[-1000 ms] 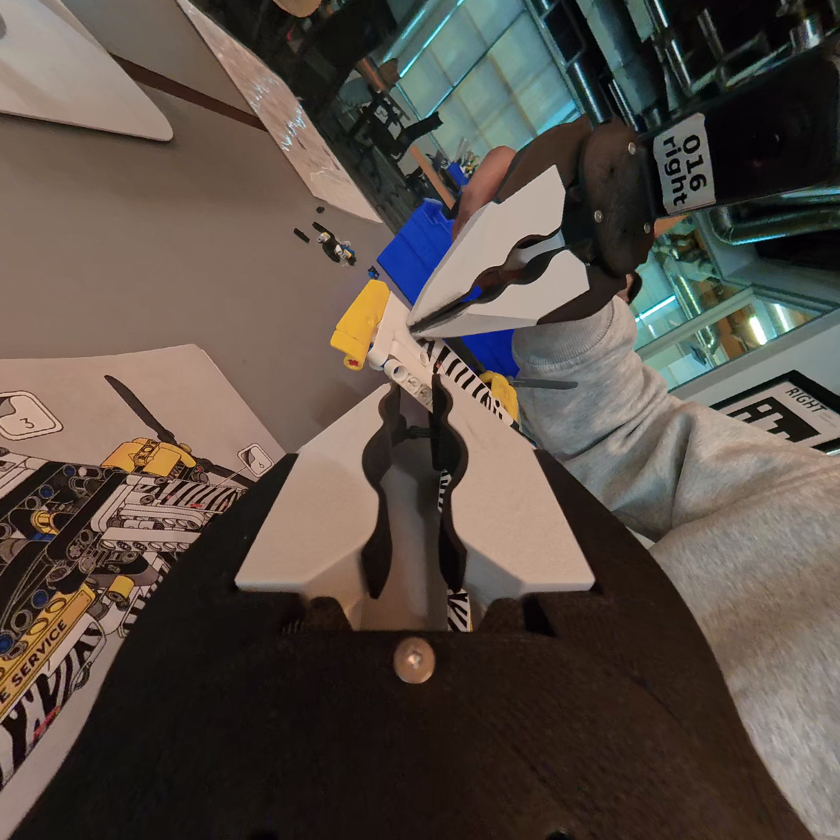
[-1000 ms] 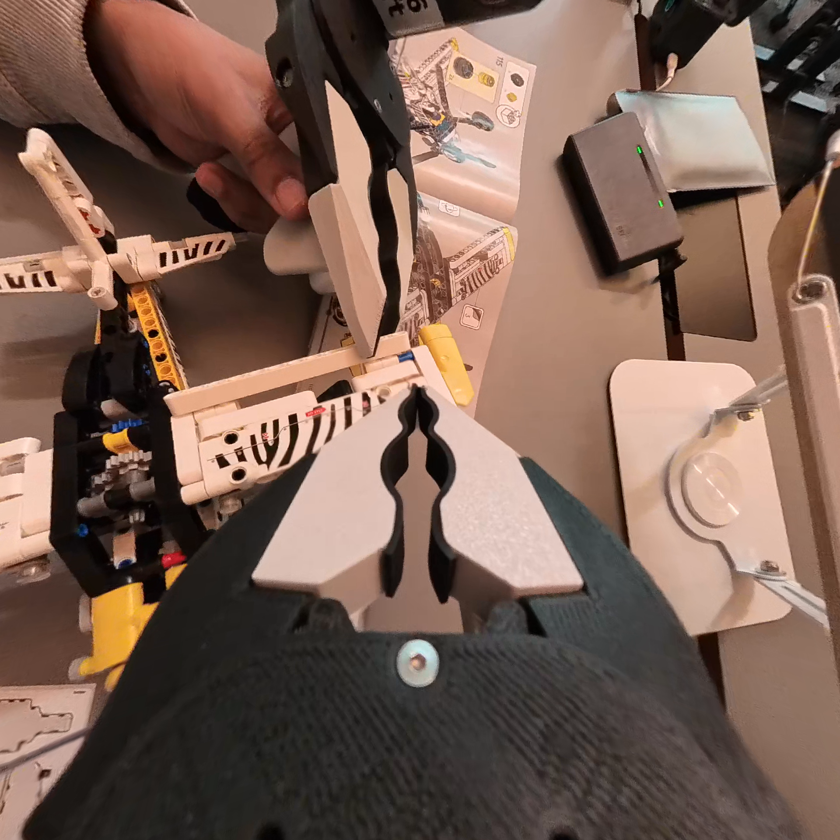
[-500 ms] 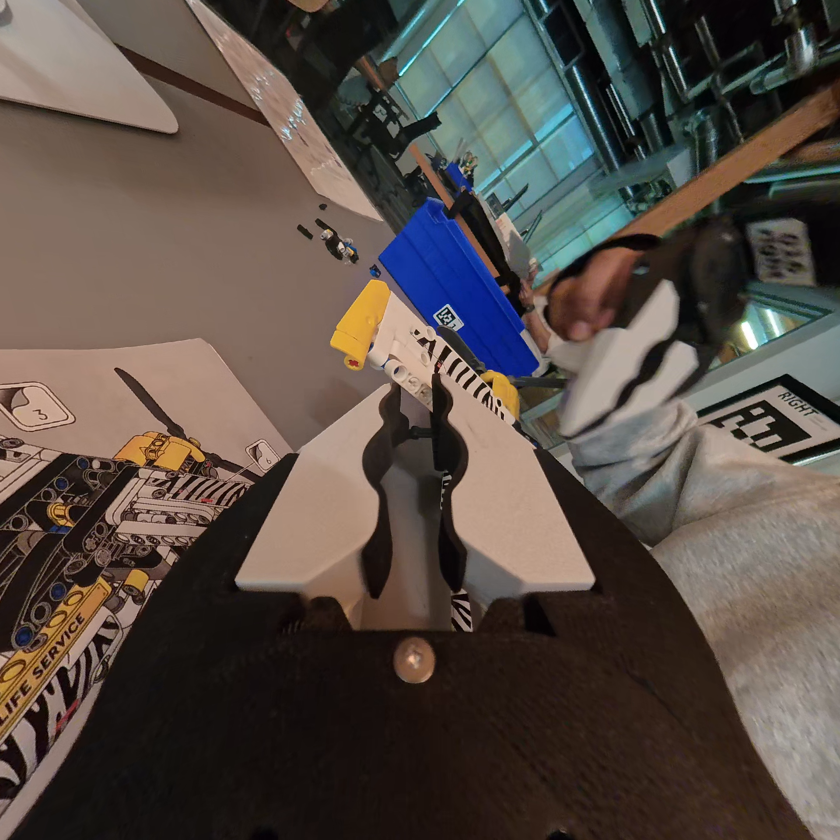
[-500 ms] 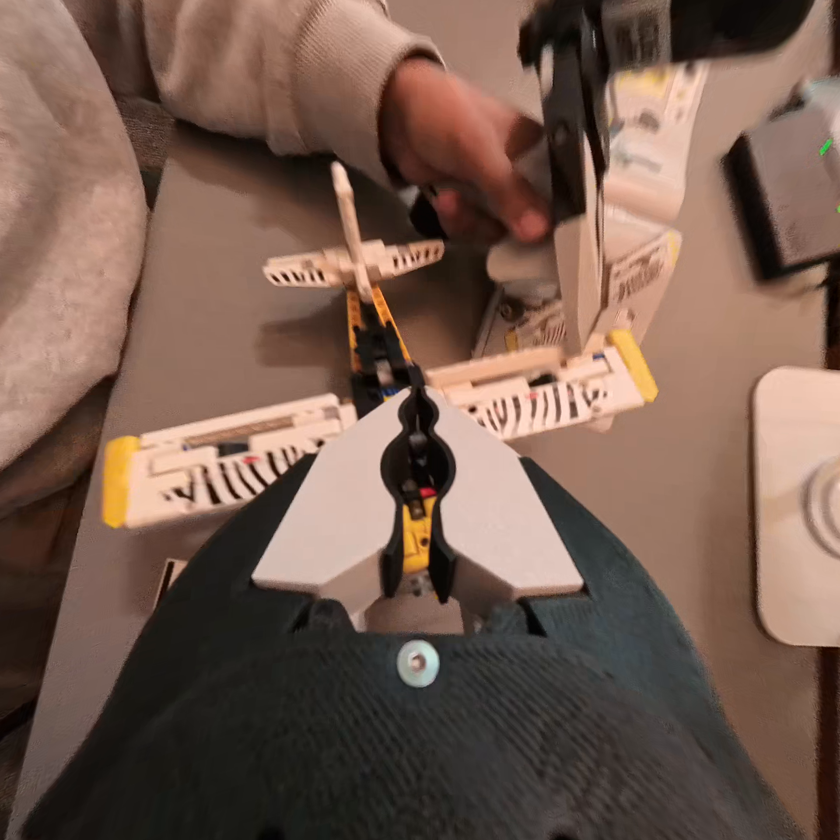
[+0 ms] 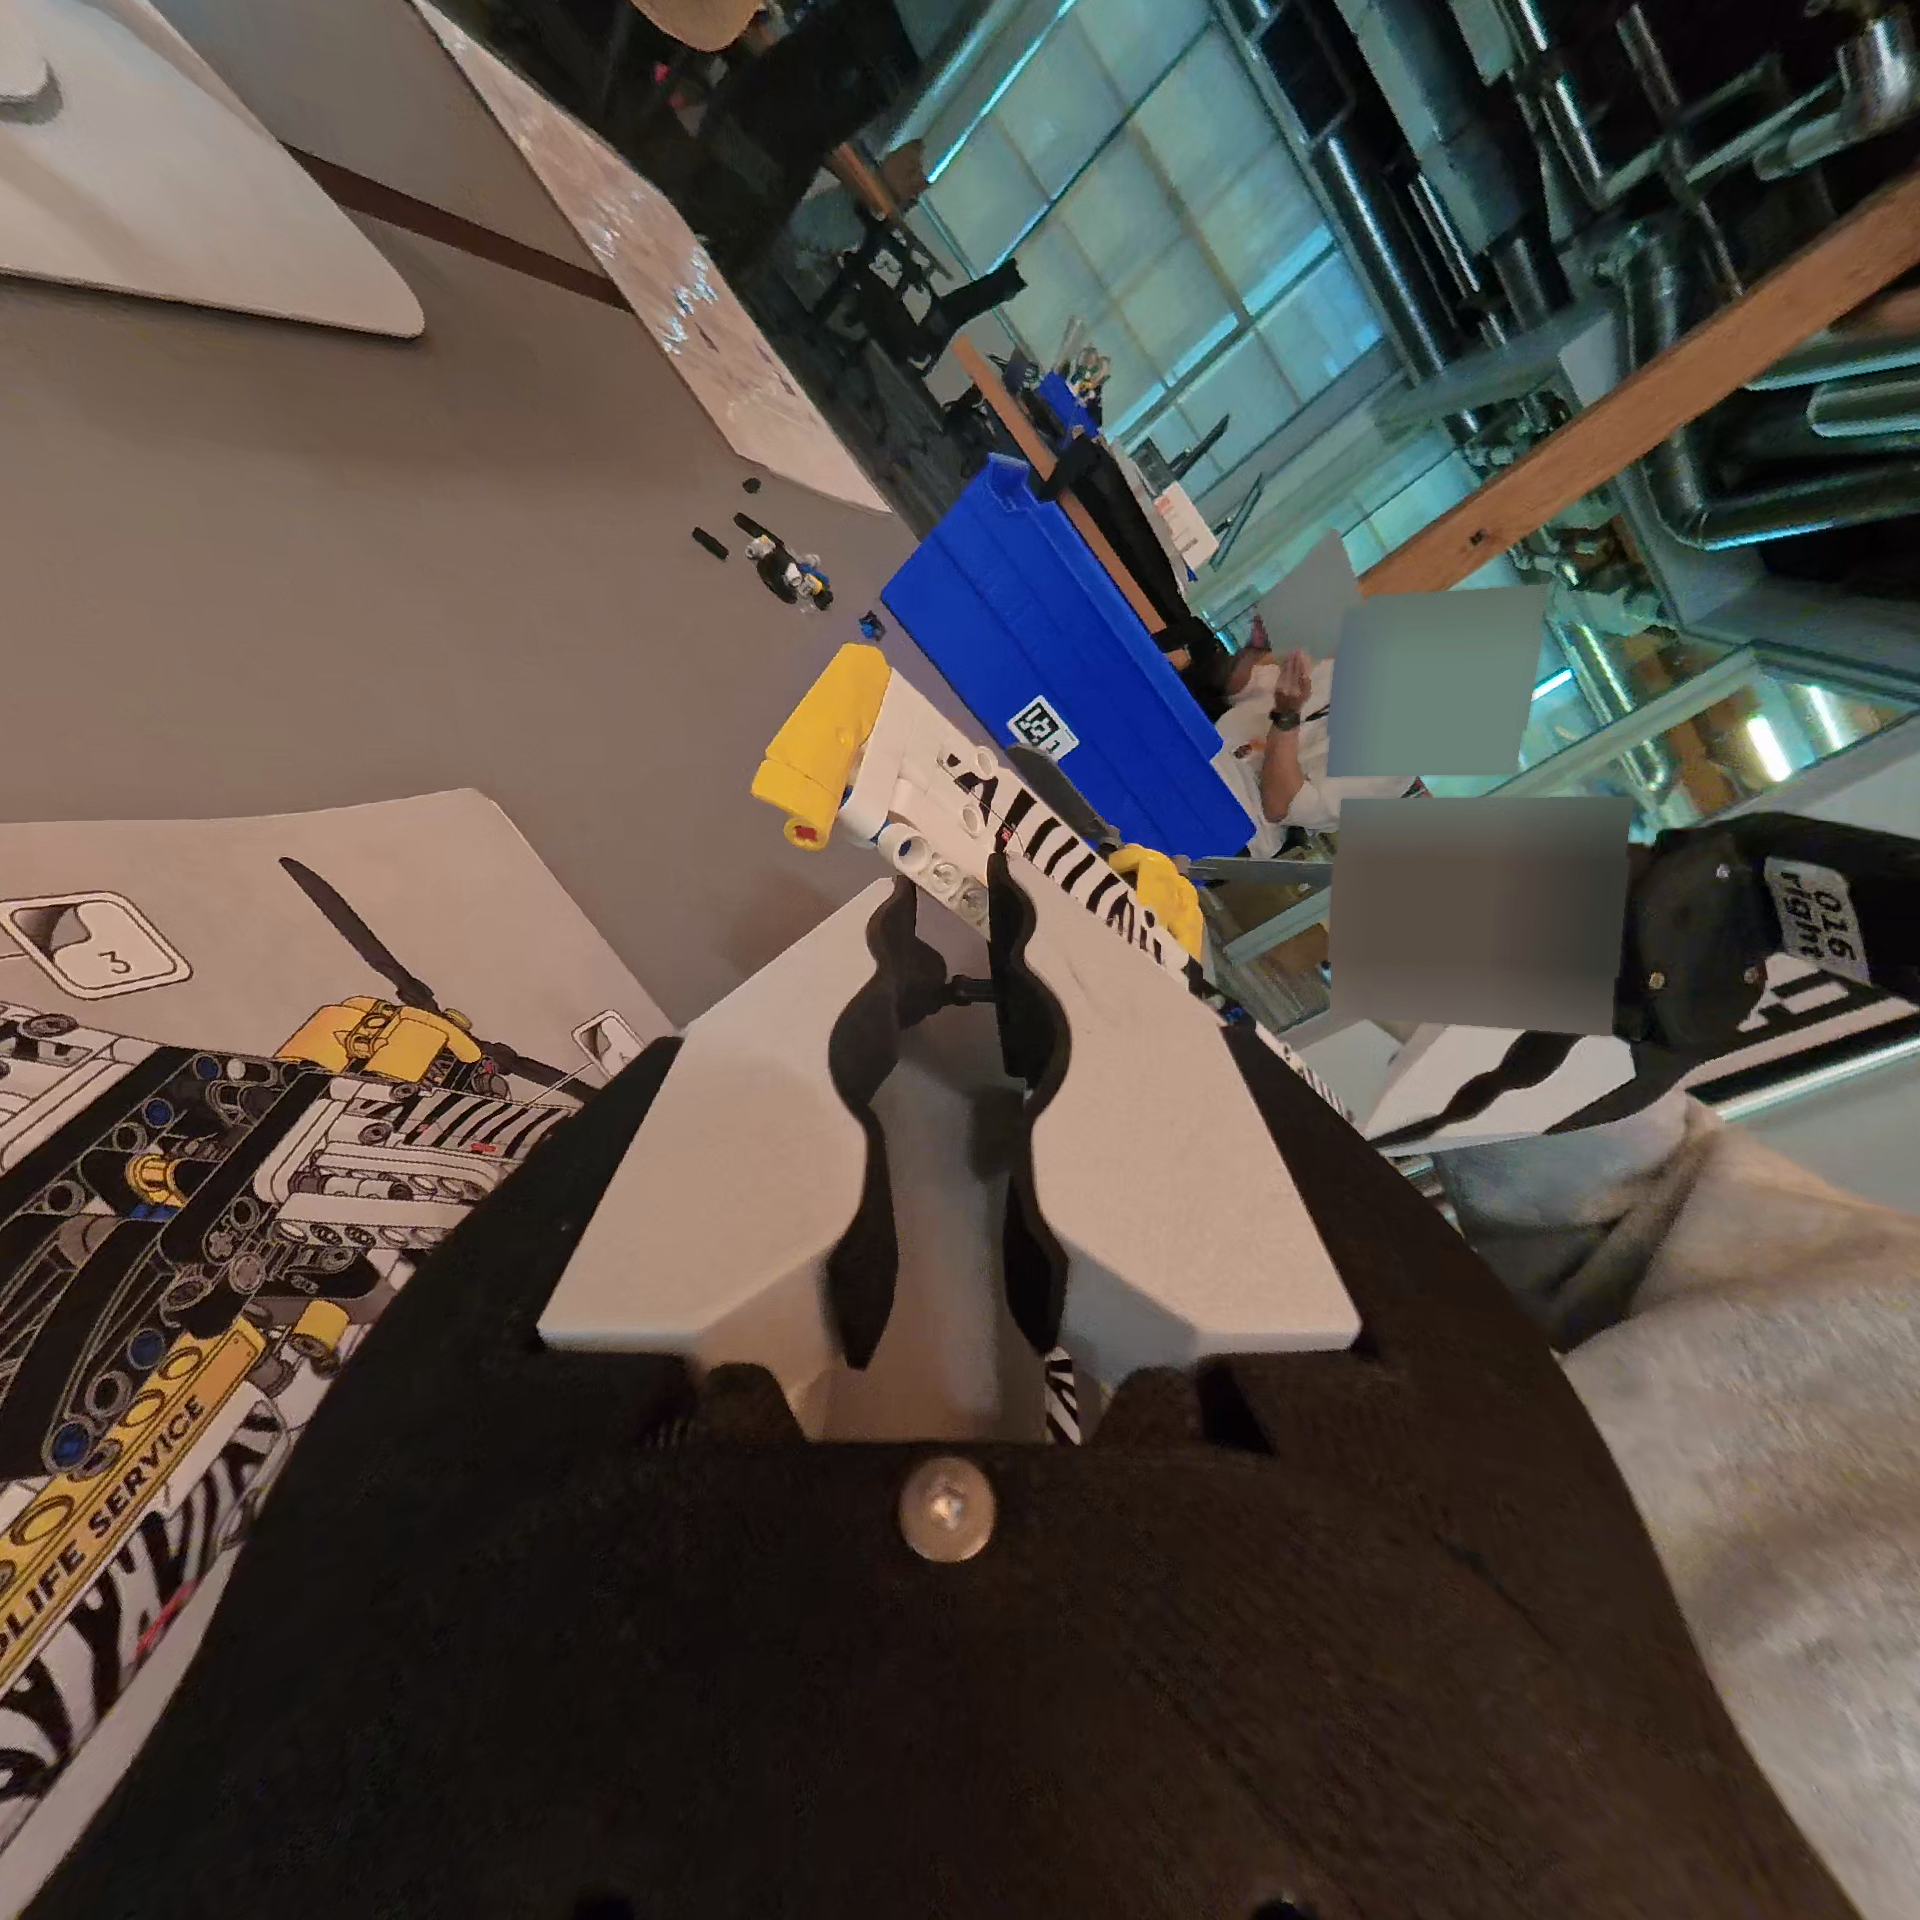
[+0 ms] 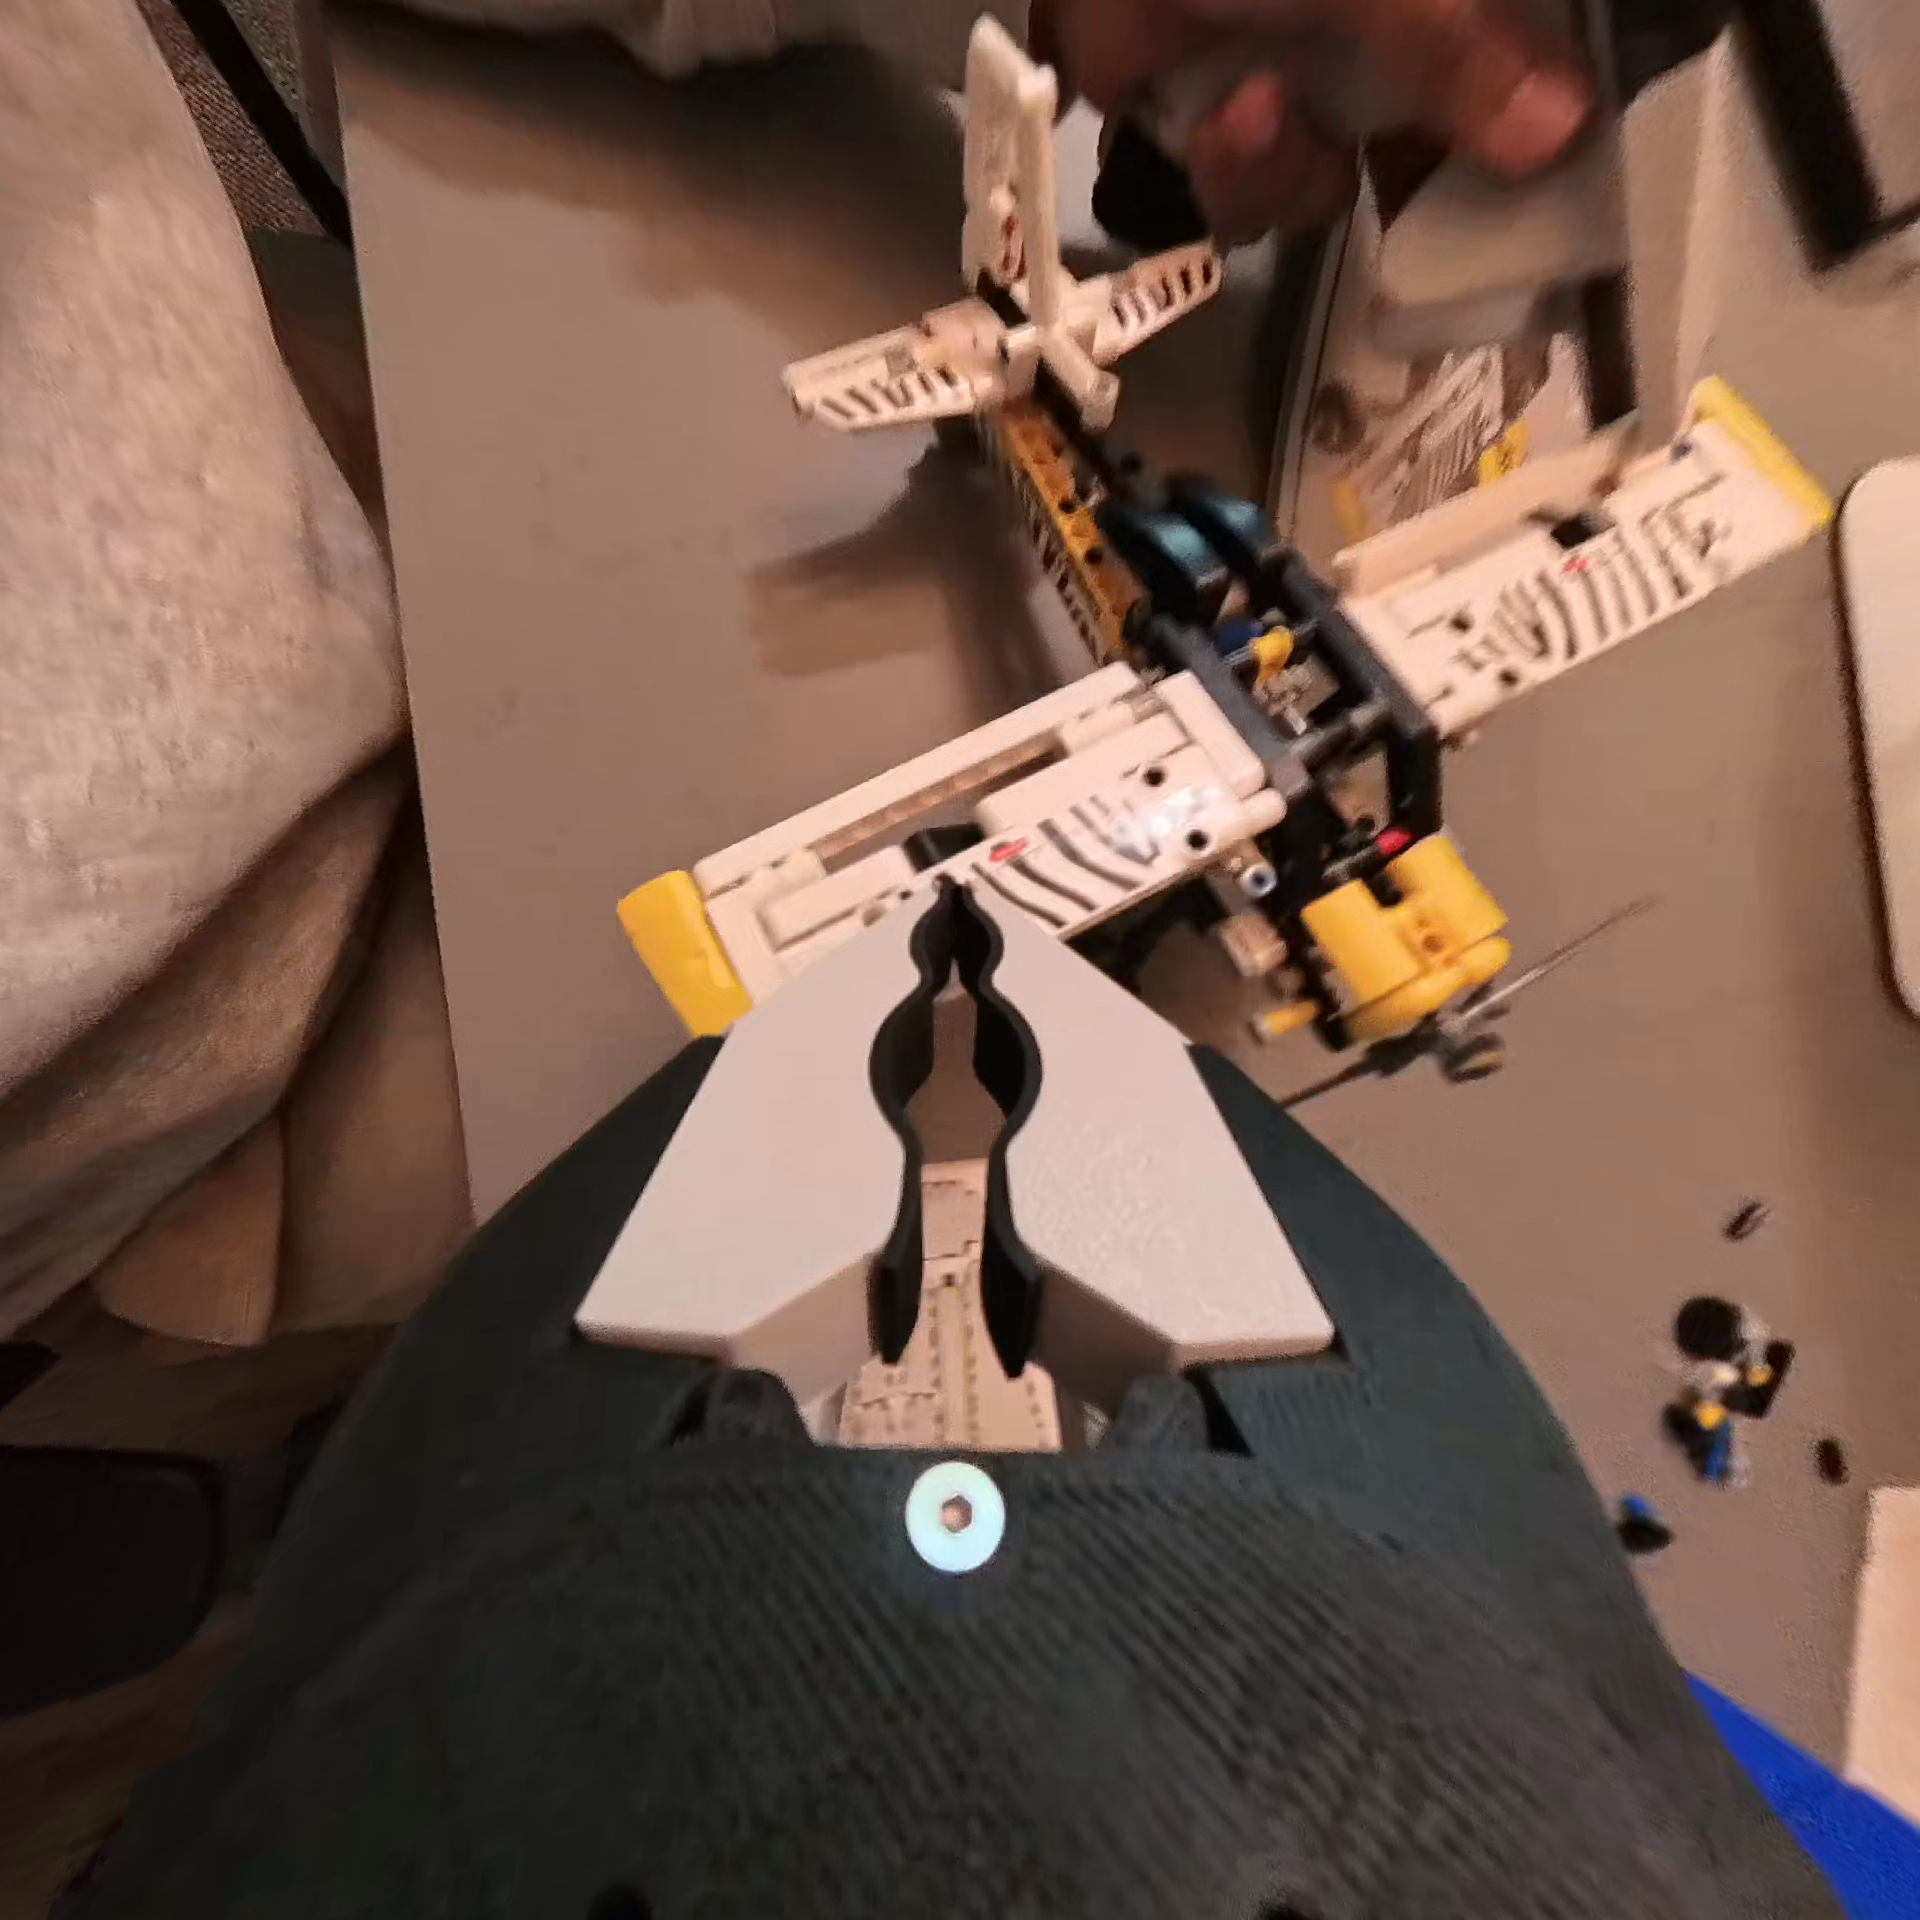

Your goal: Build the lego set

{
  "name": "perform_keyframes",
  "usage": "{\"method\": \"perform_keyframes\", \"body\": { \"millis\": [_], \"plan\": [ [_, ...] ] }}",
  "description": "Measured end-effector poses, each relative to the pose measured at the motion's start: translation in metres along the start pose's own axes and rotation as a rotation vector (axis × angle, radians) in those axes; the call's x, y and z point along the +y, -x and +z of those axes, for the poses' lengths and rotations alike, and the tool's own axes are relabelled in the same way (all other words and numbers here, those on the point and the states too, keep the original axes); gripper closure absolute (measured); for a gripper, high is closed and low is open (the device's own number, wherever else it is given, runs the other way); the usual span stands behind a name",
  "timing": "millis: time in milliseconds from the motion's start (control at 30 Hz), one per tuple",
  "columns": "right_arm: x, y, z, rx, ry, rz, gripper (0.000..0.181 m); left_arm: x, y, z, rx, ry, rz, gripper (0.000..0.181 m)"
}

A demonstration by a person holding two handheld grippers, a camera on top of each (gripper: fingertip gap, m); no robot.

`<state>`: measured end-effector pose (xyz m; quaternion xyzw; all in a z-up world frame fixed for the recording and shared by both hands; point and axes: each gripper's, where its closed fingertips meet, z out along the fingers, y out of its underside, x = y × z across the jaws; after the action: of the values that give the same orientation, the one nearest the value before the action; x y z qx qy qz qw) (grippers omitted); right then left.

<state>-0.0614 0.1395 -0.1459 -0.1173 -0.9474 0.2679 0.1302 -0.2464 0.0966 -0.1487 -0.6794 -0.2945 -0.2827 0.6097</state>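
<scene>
Right wrist view, plane [image 6: 1195,665] nose lower right, tail upper left, right gripper [image 6: 954,896] nearly closed, empty.

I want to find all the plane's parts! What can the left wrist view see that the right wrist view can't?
Only the left wrist view shows the instruction booklet's big plane drawing, the blue bin's side with its label and the far windows. Only the right wrist view shows the plane's tail, its yellow nose and both wings together. Both show the lego plane, the grey table and the loose small pieces.
</scene>
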Motion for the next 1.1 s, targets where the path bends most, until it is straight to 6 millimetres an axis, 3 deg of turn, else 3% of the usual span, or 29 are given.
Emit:
{"method": "perform_keyframes", "body": {
  "millis": [33, 133, 233, 400, 533, 667, 800, 900, 967, 1033, 1100],
  "plan": [
    [0.002, 0.006, -0.002, -0.005, -0.009, 0.029, 0.181, 0.0, -0.001, 0.0, 0.006, 0.0, 0.003, 0.169],
    [0.013, 0.034, -0.014, -0.05, 0.006, 0.106, 0.181, 0.0, -0.001, 0.0, -0.002, 0.001, 0.008, 0.17],
    [0.021, 0.05, -0.029, 0.011, -0.003, 0.158, 0.181, 0.0, -0.001, 0.0, -0.002, -0.001, 0.005, 0.169],
    [0.006, 0.066, -0.055, 0.18, -0.301, 0.287, 0.181, 0.002, -0.002, -0.002, 0.034, 0.02, -0.037, 0.166],
    [0.008, 0.071, -0.069, 0.366, -0.553, 0.362, 0.181, 0.0, -0.01, -0.006, 0.06, 0.032, -0.004, 0.148],
    [0.043, 0.065, -0.078, 0.587, -0.677, 0.478, 0.157, -0.002, -0.019, -0.02, 0.029, -0.015, 0.108, 0.138],
    [0.1, 0.059, -0.095, 0.766, -0.867, 0.611, 0.148, -0.012, -0.04, -0.061, 0.017, -0.252, 0.187, 0.142],
    [0.154, 0.061, -0.074, 0.844, -0.896, 0.729, 0.152, -0.006, -0.056, -0.093, -0.026, -0.386, 0.27, 0.145],
    [0.148, 0.061, -0.082, 0.785, -0.899, 0.732, 0.143, 0.004, -0.053, -0.106, -0.137, -0.428, 0.367, 0.153],
    [0.148, 0.054, -0.097, 0.886, -0.863, 0.674, 0.142, 0.012, -0.054, -0.112, -0.218, -0.42, 0.447, 0.154],
    [0.152, 0.051, -0.09, 0.928, -0.79, 0.66, 0.14, 0.017, -0.055, -0.114, -0.291, -0.417, 0.523, 0.154]
  ]
}}
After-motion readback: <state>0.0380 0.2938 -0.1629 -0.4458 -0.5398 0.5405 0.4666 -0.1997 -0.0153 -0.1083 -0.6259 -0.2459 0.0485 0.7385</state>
